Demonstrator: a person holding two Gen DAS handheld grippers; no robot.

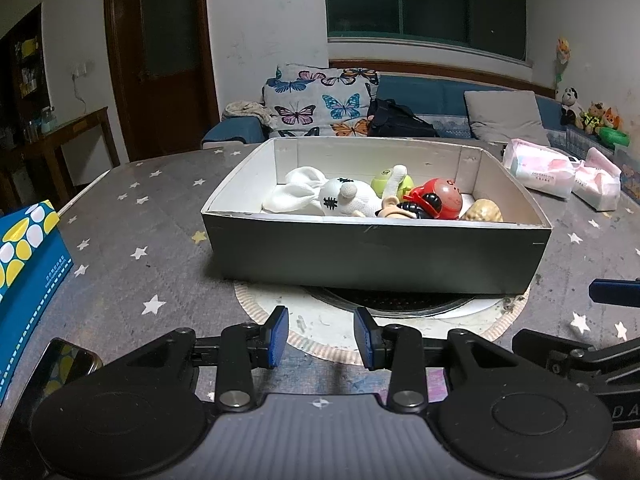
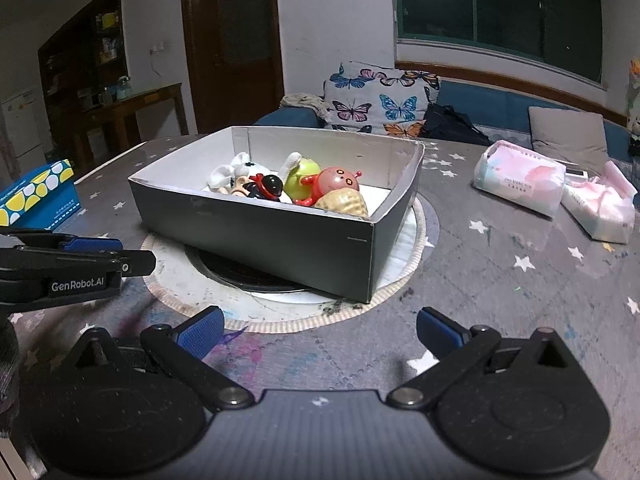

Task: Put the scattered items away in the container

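A grey cardboard box [image 1: 372,256] [image 2: 280,240] with white inner walls stands on the star-patterned table. Inside it lie a white plush rabbit [image 1: 332,196] [image 2: 236,172], a green ball toy [image 1: 384,182] [image 2: 304,176], a red round bug toy [image 1: 440,200] [image 2: 336,186], a small black and red figure [image 2: 266,188] and a tan peanut-shaped toy [image 1: 484,212] [image 2: 344,202]. My left gripper [image 1: 321,334] hovers in front of the box, open with a modest gap and nothing between its pads. My right gripper [image 2: 320,330] is open wide and empty, also short of the box.
A blue tissue box [image 1: 28,264] [image 2: 36,196] stands at the left. A phone [image 1: 60,368] lies near the left gripper. Two pink tissue packs [image 1: 540,168] [image 2: 520,182] lie at the right. The box rests over a round plate [image 2: 280,308]. A sofa stands behind the table.
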